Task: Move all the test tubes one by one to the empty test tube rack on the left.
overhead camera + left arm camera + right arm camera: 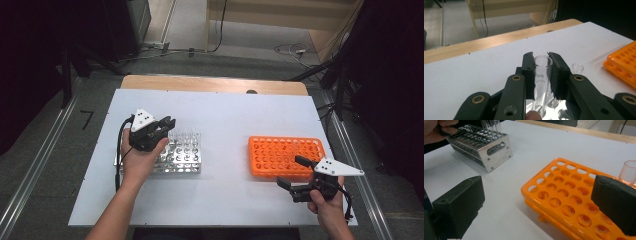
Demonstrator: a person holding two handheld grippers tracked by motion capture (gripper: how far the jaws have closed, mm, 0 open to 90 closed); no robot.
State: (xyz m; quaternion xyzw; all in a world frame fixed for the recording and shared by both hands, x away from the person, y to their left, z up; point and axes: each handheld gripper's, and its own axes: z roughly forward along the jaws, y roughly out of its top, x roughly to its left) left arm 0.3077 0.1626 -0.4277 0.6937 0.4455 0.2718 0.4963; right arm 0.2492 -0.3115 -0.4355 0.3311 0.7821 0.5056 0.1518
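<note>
- The orange rack [285, 156] is lying well to the right of the metal rack [181, 155] on the white table [225, 115]; one clear tube [629, 172] is standing at the orange rack's far corner.
- The left gripper [541, 65] is clamping a glass tube [542, 77] upright between its pads, directly above the metal rack.
- The tube's printed marking is showing, too small to read.
- The right gripper [298, 174] is hovering wide open and empty at the orange rack's near edge.

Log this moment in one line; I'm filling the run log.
left gripper: shut on glass tube | over metal rack | right gripper: open, beside orange rack
</note>
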